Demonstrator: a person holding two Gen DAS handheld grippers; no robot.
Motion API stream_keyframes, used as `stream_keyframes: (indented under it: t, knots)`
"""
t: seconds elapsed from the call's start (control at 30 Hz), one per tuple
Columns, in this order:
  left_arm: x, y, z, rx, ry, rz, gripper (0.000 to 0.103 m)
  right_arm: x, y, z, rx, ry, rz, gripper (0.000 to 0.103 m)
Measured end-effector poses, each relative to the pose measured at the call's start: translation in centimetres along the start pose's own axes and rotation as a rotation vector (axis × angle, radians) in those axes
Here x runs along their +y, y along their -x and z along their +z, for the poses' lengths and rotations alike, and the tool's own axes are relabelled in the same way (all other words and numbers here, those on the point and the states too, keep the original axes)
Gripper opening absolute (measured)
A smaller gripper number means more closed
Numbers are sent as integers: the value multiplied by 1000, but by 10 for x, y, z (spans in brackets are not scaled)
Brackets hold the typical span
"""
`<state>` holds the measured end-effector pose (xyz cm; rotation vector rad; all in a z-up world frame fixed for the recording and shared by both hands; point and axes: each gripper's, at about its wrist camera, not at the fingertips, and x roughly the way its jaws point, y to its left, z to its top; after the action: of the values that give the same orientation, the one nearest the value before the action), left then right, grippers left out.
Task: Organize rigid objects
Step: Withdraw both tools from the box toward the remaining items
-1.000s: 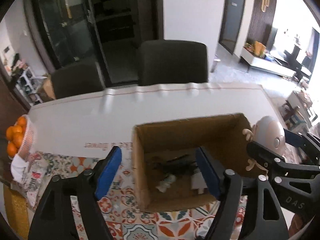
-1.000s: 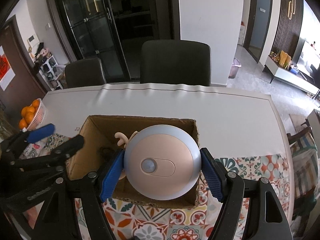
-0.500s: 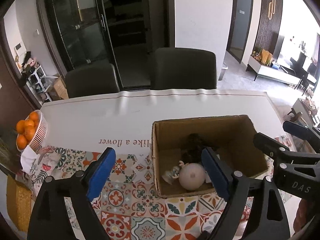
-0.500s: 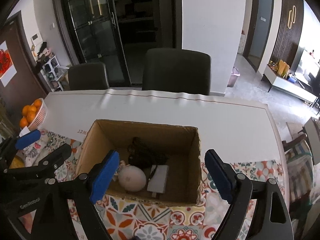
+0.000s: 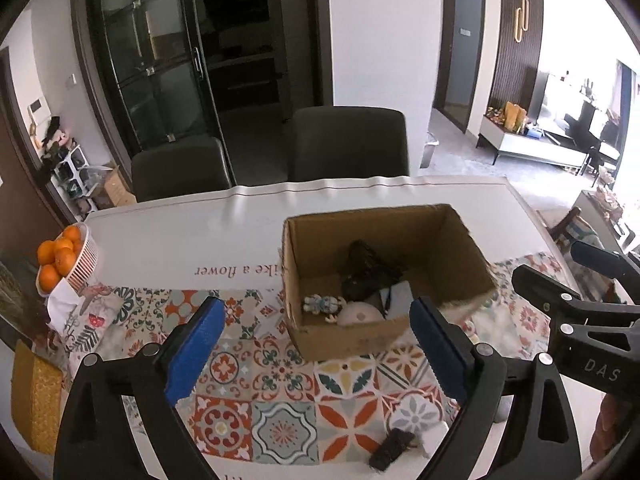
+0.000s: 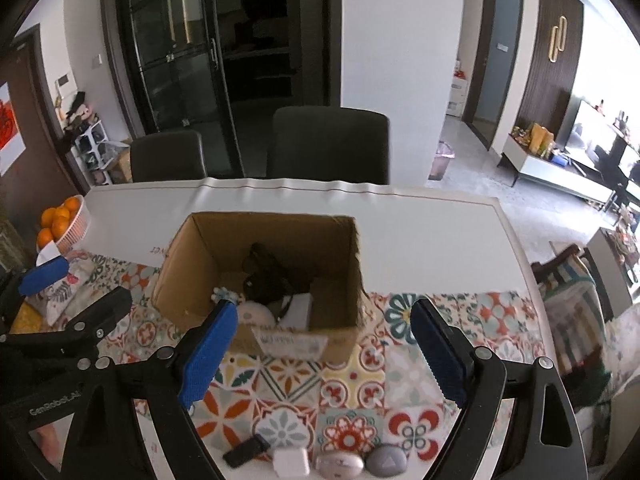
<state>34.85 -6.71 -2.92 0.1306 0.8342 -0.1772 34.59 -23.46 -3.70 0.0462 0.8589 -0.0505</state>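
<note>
two grippers spread wide, nothing between the pads: left gripper [image 5: 316, 356] jaws have just been opening; right gripper [image 6: 320, 354] (arm marked "das"). cardboard box [image 6: 224, 312] sits mid-table, holding the round pink lamp [image 6: 256, 314]. tablecloth [image 5: 224, 236] reads "a flower"; left arm reads "genrobot.ai".

A home, in its dining area. The counter [image 5: 360, 204] wears a patterned tile-print cloth [image 5: 280, 380], with two dark chairs [image 5: 348, 142] at its far side and a basket of oranges [image 5: 64, 256] at one end. Behind stand glass cabinet doors [image 6: 176, 72], and a living room with a low TV bench [image 6: 560, 168] opens beyond.
</note>
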Motion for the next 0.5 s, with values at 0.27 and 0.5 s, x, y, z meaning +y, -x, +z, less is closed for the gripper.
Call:
stream_keyframes:
  t: [0.27, 0.5]
  knots:
    - [-16, 18, -35, 10, -38, -29, 95, -12, 20, -43, 6, -43, -15, 89]
    - [-27, 15, -72, 67, -60, -80, 95, -18, 25, -84, 38, -78, -22, 89]
